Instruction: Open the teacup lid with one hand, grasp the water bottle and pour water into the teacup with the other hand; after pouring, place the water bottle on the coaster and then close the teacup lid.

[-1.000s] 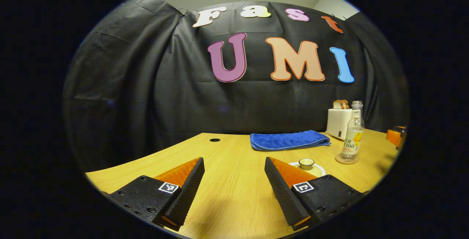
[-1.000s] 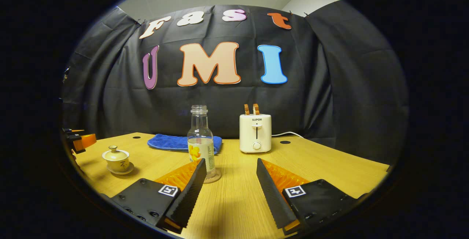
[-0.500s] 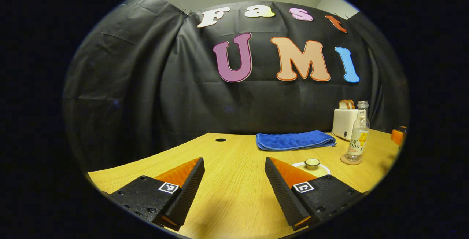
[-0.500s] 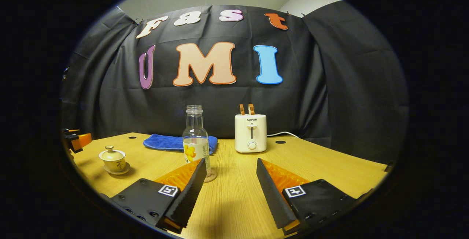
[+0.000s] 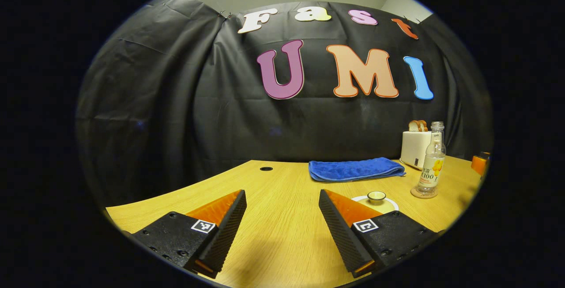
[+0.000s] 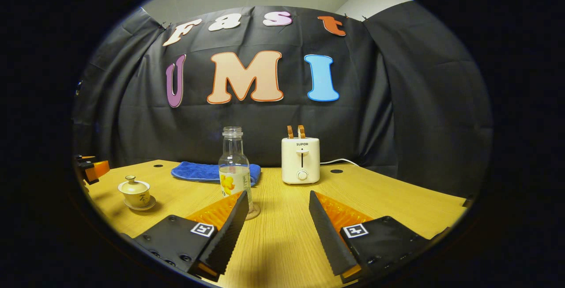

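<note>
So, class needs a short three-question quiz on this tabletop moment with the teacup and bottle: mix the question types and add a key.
1. True or false: the lid sits on the teacup.
2. Multiple choice: the water bottle stands on A) the blue towel, B) a coaster, C) the toaster.
3. Fill in: the left gripper and right gripper are both ____, holding nothing.

Key: 1 true; 2 B; 3 open.
</note>
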Demonstrator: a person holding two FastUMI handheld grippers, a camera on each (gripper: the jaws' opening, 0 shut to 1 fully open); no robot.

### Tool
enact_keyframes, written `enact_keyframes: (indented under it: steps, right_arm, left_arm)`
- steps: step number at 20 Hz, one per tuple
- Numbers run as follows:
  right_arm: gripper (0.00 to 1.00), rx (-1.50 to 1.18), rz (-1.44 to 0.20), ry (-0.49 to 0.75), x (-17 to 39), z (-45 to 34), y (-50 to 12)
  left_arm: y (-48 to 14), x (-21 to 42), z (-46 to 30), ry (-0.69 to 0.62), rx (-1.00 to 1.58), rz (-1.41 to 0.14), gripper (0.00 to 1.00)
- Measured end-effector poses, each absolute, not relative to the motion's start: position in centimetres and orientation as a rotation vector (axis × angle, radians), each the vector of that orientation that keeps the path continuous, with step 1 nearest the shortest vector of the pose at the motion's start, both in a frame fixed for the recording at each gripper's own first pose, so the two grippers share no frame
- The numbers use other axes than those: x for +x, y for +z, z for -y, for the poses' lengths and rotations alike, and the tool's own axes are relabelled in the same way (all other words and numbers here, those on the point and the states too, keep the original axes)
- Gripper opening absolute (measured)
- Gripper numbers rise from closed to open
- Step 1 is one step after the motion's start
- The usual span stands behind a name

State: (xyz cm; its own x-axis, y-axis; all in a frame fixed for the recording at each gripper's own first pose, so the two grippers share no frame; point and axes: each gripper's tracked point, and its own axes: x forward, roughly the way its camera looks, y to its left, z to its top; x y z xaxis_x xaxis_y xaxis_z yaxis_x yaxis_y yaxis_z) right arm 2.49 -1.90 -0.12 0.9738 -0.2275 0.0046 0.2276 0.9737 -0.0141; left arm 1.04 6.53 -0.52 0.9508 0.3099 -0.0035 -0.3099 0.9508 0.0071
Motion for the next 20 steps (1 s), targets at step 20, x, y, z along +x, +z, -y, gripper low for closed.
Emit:
enact_keyframes:
  steps: [20]
  right_arm:
    - [0.89,-0.014,0.003,-0.229,2.53,1.98,-0.15]
  left_arm:
    - [-0.37,1.07,-6.46,0.307,0.008,0.0,0.96]
